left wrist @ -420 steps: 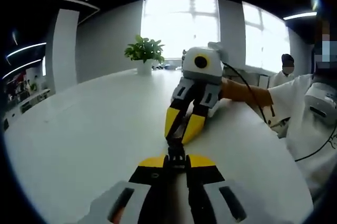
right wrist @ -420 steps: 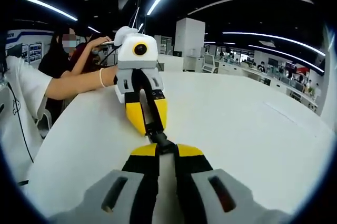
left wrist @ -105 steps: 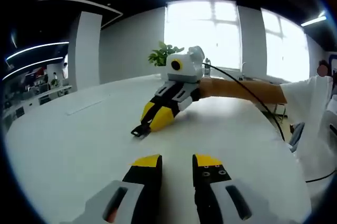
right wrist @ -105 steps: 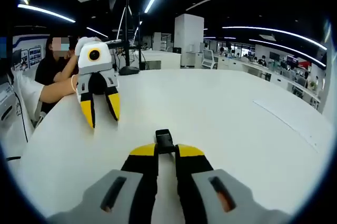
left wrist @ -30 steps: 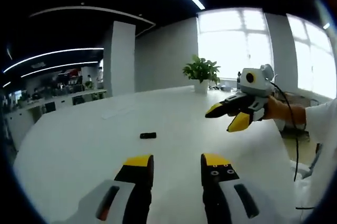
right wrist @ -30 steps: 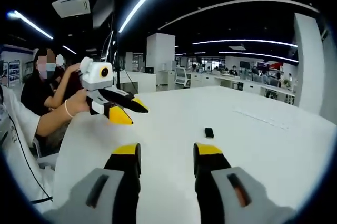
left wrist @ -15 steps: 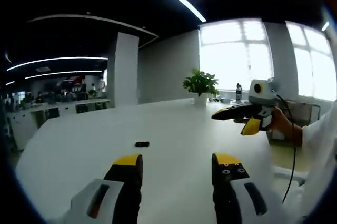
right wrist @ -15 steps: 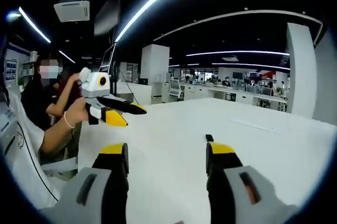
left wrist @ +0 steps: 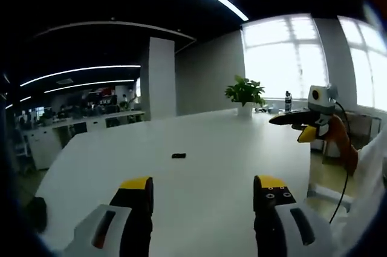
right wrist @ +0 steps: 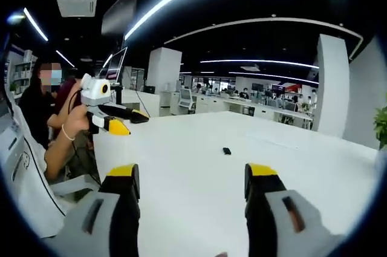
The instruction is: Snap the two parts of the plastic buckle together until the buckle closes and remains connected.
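Observation:
A small black buckle (left wrist: 178, 155) lies alone on the white table (left wrist: 211, 148), joined as one short piece; it shows again as the buckle (right wrist: 227, 150) in the right gripper view. My left gripper (left wrist: 202, 193) hangs open well short of it, jaws wide apart and empty. My right gripper (right wrist: 192, 181) is open too, nothing between its yellow-tipped jaws. The right gripper (left wrist: 302, 125) also shows at the table's far right edge in the left gripper view, and the left gripper (right wrist: 118, 121) at the left in the right gripper view, held in a hand.
A potted plant (left wrist: 245, 95) and a bottle (left wrist: 287, 101) stand at the table's far end by the windows. People (right wrist: 48, 97) sit at the left edge of the table in the right gripper view. Office desks fill the background.
Both grippers have pulled back and up from the table and opened wider. The buckle stays where it lay, now looking smaller and farther off.

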Motion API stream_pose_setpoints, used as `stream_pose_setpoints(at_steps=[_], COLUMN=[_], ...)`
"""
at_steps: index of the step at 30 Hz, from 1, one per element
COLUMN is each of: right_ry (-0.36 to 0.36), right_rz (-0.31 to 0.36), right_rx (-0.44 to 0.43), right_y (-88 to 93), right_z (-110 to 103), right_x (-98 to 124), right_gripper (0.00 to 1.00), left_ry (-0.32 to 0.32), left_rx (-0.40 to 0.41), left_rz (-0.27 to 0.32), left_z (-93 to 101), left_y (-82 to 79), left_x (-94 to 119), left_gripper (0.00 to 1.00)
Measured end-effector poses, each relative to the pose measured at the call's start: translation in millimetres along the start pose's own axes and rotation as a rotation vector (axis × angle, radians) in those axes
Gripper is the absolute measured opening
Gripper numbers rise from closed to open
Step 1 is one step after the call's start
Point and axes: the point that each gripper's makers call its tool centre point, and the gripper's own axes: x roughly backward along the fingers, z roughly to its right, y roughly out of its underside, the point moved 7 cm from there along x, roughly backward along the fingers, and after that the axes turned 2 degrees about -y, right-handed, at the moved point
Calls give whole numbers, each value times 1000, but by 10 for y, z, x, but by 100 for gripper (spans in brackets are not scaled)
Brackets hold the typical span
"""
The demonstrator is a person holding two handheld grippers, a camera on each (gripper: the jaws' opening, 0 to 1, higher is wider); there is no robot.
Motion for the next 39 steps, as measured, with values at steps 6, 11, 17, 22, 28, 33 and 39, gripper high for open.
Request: stream_pose_setpoints(at_steps=[6,11,17,22,28,33,39], right_ry=[51,93,162,228,280,261,249], right_rz=[17,-6,-3,27,57,46,35], right_rx=[2,5,0,-32,-60,-83,-81], right_y=[35,73,105,143,188,232,246], right_z=[-118,-193,-216,-204,-170,-175,-184], right_x=[166,312,485,621,739,723,693], right_gripper=[85,97,100,100,99,99,99], left_ry=[2,-18,-108,-160,-160,-176,-198], left_rx=[-21,-22,-18,-18,13,33,54], left_rz=[-13,3,53,36,29,16,28], left_z=[120,209,232,237,265,248,200], left_y=[85,109,81,118,219,299,309], left_x=[132,284,480,576,643,697,743], left_gripper=[71,75,84,88,88,88,88])
